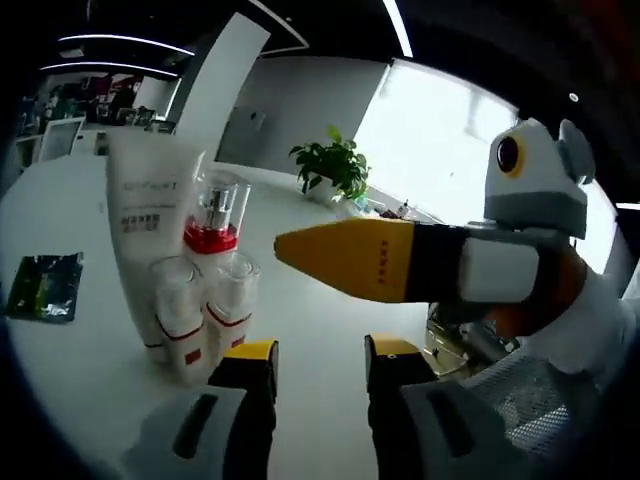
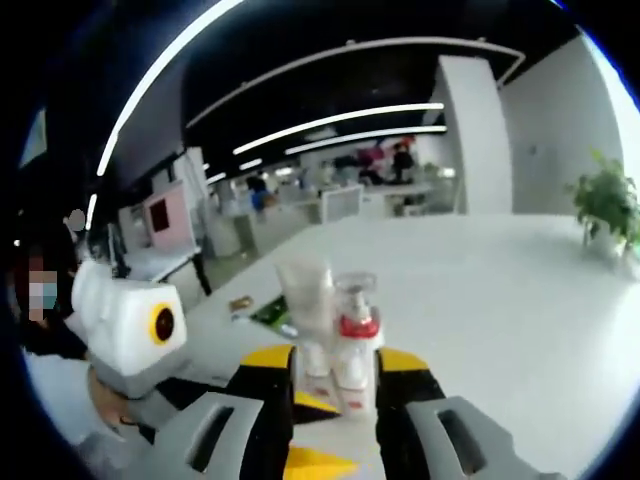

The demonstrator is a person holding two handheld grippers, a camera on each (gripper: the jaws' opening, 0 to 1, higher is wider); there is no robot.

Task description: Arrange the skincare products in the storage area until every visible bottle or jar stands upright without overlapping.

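Now we hold both tools over a round white surface (image 1: 330, 300) where the skincare products stand grouped together. In the left gripper view, a tall white tube (image 1: 150, 220) stands upright at the back of the group, a clear bottle with a red collar (image 1: 215, 225) is just beside it, and two small white bottles with clear caps and red bands (image 1: 205, 310) stand in front, touching or nearly touching each other. All four look upright. Our left tool (image 1: 318, 365) hangs just right of the small bottles with its jaws parted and nothing between them. The right tool (image 1: 345, 258) comes in from the right of that view, its yellow tip pointing toward the red-collared bottle but apart from it.

In the right gripper view, the right tool (image 2: 335, 375) has its jaws apart, with the same cluster seen through the gap between them; we cannot tell whether the jaws touch any bottle. A dark green packet (image 1: 42, 285) lies flat on the surface well apart from the group, and a potted plant (image 1: 332, 168) sits at the far edge.
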